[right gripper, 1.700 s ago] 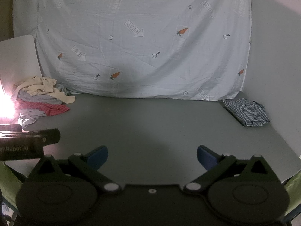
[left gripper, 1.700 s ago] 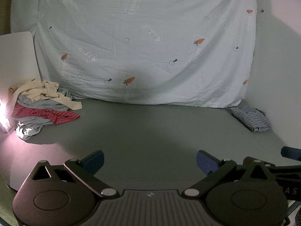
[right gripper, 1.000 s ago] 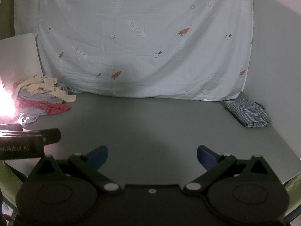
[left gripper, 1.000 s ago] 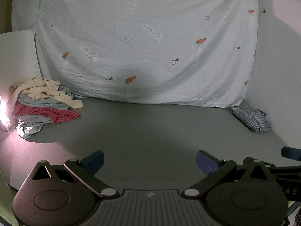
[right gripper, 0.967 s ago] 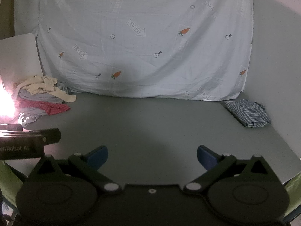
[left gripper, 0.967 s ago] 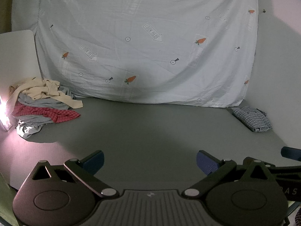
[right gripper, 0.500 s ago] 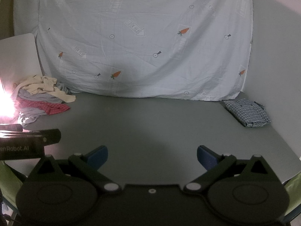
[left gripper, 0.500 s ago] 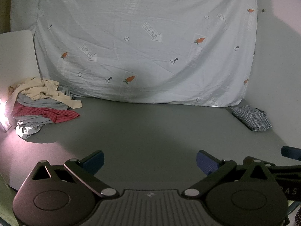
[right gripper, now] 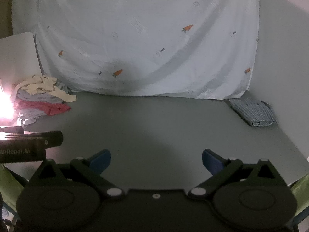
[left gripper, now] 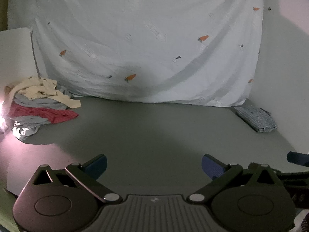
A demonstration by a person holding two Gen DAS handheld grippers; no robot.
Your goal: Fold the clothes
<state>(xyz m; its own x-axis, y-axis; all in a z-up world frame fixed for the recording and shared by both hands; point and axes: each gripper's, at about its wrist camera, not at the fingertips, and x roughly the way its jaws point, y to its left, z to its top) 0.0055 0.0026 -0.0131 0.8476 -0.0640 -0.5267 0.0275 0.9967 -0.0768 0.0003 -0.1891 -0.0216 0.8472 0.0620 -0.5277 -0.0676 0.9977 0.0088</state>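
Two grippers hover over the grey table (left gripper: 154, 135), left gripper (left gripper: 153, 166) and right gripper (right gripper: 156, 161) both spread wide and empty. Far ahead-left of them lies the pile of unfolded clothes (left gripper: 40, 104); far ahead-right, a folded checked shirt (right gripper: 253, 112). Beyond hangs a carrot-print sheet (left gripper: 154, 44).

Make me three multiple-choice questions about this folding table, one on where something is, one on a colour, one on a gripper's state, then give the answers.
1. Where does the folded checked shirt lie?
A. far right of the grey table
B. on the clothes pile
C. between the fingers

2. What colour is the top garment of the clothes pile?
A. blue
B. cream
C. black

3. How is the left gripper?
A. shut on cloth
B. shut, holding nothing
C. open, holding nothing

Answers: A, it sits near the right edge by the hanging sheet; B, cream cloth tops the grey and red layers; C, bare table shows between the parted fingers.
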